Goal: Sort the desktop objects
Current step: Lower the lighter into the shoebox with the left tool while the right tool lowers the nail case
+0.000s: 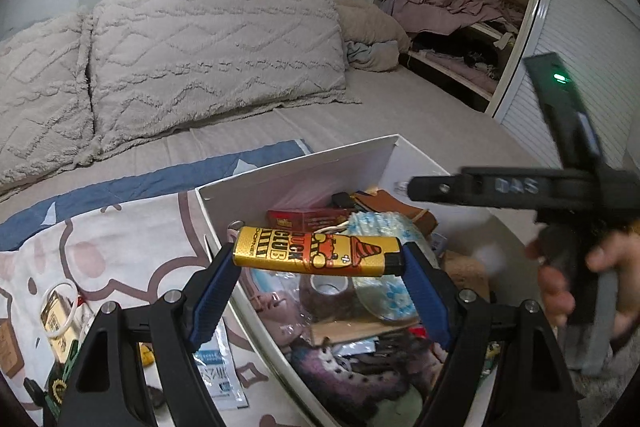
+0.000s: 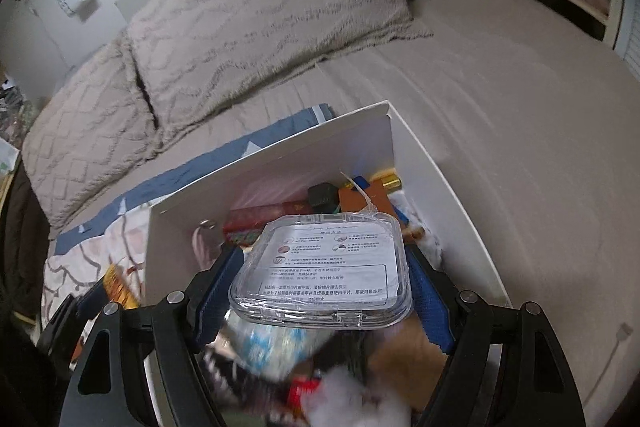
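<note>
Left gripper (image 1: 318, 261): clamped endwise on gold lighter (image 1: 316, 250), above white box (image 1: 296, 163); rigid, light, slick.
Right gripper (image 2: 325, 279): clamped on clear plastic case (image 2: 322, 273) by its sides; light, crushable, over same box.

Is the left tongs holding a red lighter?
No, the lighter clamped between the left tongs is yellow-gold with a cartoon print, held over the white box.
</note>
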A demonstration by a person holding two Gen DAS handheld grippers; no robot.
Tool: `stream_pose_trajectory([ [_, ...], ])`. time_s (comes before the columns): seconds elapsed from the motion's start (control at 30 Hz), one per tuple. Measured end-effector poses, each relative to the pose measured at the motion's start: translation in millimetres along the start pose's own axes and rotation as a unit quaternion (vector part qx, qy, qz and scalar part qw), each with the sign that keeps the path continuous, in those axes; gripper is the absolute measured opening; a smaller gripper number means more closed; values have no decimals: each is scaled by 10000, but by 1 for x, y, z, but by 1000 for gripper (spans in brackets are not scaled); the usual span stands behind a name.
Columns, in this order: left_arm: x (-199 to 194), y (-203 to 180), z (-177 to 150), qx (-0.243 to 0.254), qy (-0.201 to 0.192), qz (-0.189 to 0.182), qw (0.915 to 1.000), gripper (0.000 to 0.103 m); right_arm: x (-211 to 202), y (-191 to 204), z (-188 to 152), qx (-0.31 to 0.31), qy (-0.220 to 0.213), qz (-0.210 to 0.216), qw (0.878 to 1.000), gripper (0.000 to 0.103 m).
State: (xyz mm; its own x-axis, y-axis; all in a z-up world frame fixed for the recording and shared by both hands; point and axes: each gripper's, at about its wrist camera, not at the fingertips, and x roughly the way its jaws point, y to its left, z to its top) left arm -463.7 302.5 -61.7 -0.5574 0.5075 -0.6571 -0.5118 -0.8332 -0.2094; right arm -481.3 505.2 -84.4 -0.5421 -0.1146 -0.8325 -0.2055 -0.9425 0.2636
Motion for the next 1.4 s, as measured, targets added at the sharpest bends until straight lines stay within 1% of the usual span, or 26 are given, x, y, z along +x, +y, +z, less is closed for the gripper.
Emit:
stream_pose_trajectory([
  [0.13,10,4,3,99,54,-12,9999,81,24,0,18,-15,152,-125,9998,80],
  [0.23,16,8,5,61,110,-46,9999,81,40,0,28,-37,255,-184,9995,80],
  [0.33,22,13,8,-86,183,-138,9997,81,51,1,35,-99,265,-278,9992,80],
  [0.47,27,13,11,-174,231,-189,9994,81,57,3,38,-159,211,-269,9993,80],
  [0.5,28,13,13,-179,235,-196,9994,81,56,4,39,-171,179,-255,9994,84],
  [0.53,29,12,15,-187,238,-204,9993,81,54,5,39,-178,143,-215,9995,91],
  [0.57,31,12,17,-202,241,-212,9993,81,51,5,40,-175,107,-160,9997,92],
  [0.77,42,11,32,-439,380,-334,9978,81,19,2,41,-42,-176,163,9997,92],
  [0.97,58,4,46,-650,685,-398,9947,81,-7,-4,29,27,-246,225,9994,92],
  [1.07,71,0,52,-729,893,-351,9927,81,-16,-7,23,70,-275,258,9993,92],
  [1.27,90,-7,59,-730,1003,-144,9922,80,-30,-16,19,223,-395,372,9983,92],
  [1.4,102,-4,60,-811,1108,-69,9905,80,-35,-19,18,255,-454,412,9978,92],
])
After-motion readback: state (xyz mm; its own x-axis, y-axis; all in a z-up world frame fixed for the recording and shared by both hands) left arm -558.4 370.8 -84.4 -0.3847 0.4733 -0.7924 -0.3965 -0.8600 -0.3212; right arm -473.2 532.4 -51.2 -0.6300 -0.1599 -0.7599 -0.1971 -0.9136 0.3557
